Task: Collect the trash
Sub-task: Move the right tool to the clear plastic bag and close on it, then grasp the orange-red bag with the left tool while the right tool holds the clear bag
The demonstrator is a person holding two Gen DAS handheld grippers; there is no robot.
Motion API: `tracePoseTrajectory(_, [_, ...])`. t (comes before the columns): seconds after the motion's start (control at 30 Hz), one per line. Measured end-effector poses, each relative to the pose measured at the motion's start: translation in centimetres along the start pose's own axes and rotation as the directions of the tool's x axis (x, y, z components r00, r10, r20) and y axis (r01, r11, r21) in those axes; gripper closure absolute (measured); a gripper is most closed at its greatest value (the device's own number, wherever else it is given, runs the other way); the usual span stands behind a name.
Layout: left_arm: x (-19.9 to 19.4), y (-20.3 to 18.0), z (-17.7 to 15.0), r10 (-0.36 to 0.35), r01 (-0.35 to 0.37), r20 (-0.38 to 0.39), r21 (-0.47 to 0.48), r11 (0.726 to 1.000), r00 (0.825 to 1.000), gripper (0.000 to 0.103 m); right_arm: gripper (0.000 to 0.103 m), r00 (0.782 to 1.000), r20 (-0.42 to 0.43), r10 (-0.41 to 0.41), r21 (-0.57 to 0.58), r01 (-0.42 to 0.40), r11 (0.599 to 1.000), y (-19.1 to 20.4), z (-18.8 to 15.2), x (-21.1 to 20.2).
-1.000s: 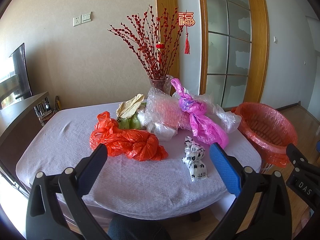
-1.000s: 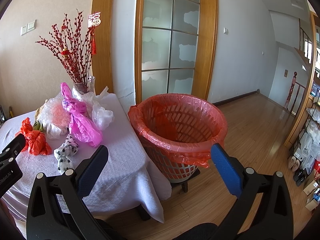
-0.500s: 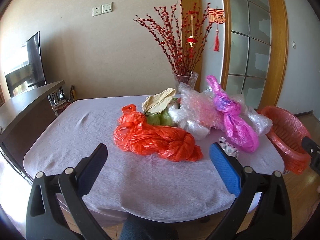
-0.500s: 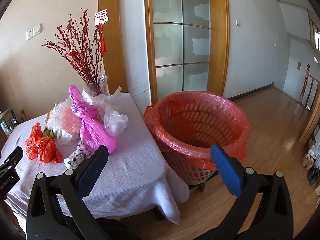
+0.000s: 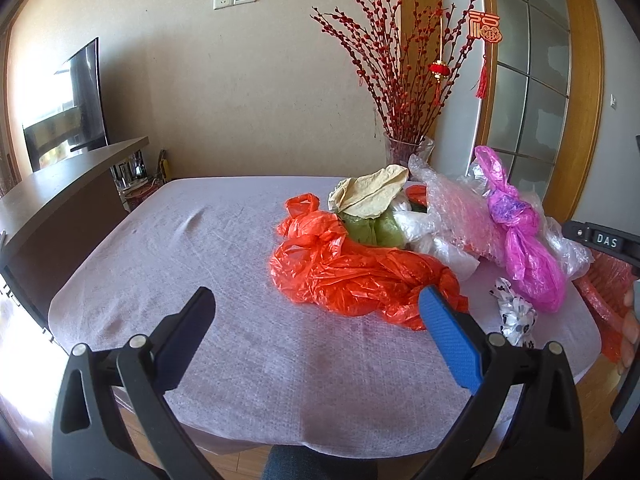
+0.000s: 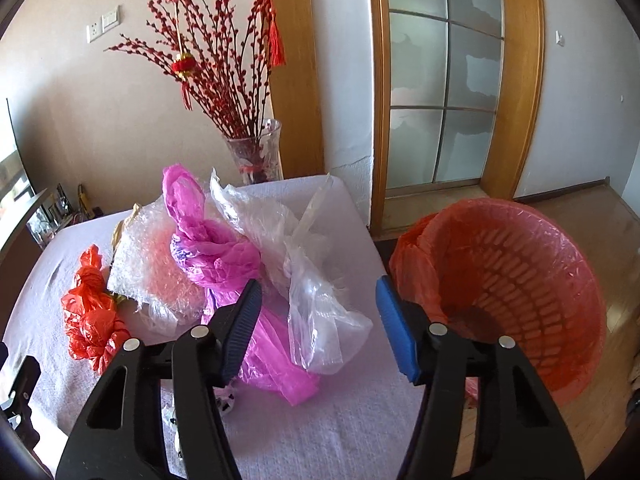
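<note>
A pile of trash lies on the cloth-covered table [image 5: 200, 260]: an orange plastic bag [image 5: 360, 276], a knotted pink bag [image 5: 524, 248], bubble wrap [image 5: 452, 208], a small black-and-white spotted bag [image 5: 514, 314] and a tan and green bundle [image 5: 368, 196]. My left gripper [image 5: 316, 294] hangs open above the table's near edge, just short of the orange bag. My right gripper [image 6: 318, 284] points down at the pile with its jaws closing. A clear plastic bag [image 6: 316, 300] sits between them, beside the pink bag [image 6: 216, 248]. The pads do not visibly press on it.
A basket lined with a red bag [image 6: 520, 280] stands right of the table, off its edge. A glass vase [image 6: 256, 152] of red branches stands at the table's back. A dark counter [image 5: 60, 200] borders the left side. Wooden floor lies beyond the basket.
The left gripper has swung left, so the pile now sits to its right. The right gripper has moved from the basket to over the bags, and its jaws have narrowed.
</note>
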State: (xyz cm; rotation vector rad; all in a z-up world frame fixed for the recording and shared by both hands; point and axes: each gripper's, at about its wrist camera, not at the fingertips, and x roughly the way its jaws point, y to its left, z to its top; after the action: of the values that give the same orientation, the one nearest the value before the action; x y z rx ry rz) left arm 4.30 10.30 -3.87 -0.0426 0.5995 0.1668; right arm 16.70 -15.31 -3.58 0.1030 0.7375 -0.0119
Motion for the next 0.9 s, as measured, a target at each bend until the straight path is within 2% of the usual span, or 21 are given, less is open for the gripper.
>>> tracePoseTrajectory(0.1, [0.5, 0.0, 0.0, -0.016, 0.016, -0.008, 0.004, 1.000, 1.000, 0.004, 0.055, 0.999, -0.050, -0.017, -0.013, 0.016, 1.000, -0.1, -0.1, 1.8])
tracePoseTrajectory(0.13, [0.7, 0.0, 0.0, -0.023, 0.023, -0.010, 0.006, 1.000, 1.000, 0.004, 0.063, 0.998, -0.065, -0.021, -0.015, 0.020, 1.000, -0.2, -0.3, 2.2])
tracePoseTrajectory(0.17, [0.8, -0.1, 0.0, -0.028, 0.028, -0.010, 0.009, 1.000, 1.000, 0.004, 0.076, 0.997, -0.076, -0.020, -0.014, 0.019, 1.000, -0.4, -0.5, 2.6])
tracePoseTrajectory(0.23, [1.1, -0.3, 0.0, -0.040, 0.040, -0.013, 0.016, 0.999, 0.999, 0.004, 0.090, 0.996, -0.089, -0.012, -0.001, 0.012, 1.000, -0.7, -0.8, 2.8])
tracePoseTrajectory(0.27, [1.2, -0.5, 0.0, -0.047, 0.047, -0.015, 0.020, 0.999, 0.999, 0.004, 0.093, 0.996, -0.092, -0.004, 0.003, 0.004, 1.000, -0.9, -0.9, 2.8])
tracePoseTrajectory(0.33, [1.4, -0.8, 0.0, -0.064, 0.064, -0.023, 0.026, 0.998, 0.998, 0.004, 0.097, 0.997, -0.083, -0.005, -0.004, 0.004, 1.000, -1.2, -1.1, 2.5])
tracePoseTrajectory(0.5, [1.9, -1.8, -0.2, -0.109, 0.110, -0.036, 0.045, 0.993, 0.993, 0.005, 0.098, 1.000, -0.016, -0.013, 0.008, 0.013, 1.000, -1.7, -1.1, 0.7])
tracePoseTrajectory(0.67, [2.7, -3.3, -0.1, -0.131, 0.135, -0.054, 0.078, 0.988, 0.990, 0.013, 0.098, 1.000, 0.019, -0.006, 0.048, 0.005, 0.999, -3.1, -1.2, -0.8])
tracePoseTrajectory(0.9, [4.2, -5.2, 1.4, -0.089, 0.092, -0.025, 0.142, 0.986, 0.996, 0.013, 0.098, 1.000, 0.019, -0.005, 0.053, 0.004, 0.999, -4.0, -2.1, -1.5])
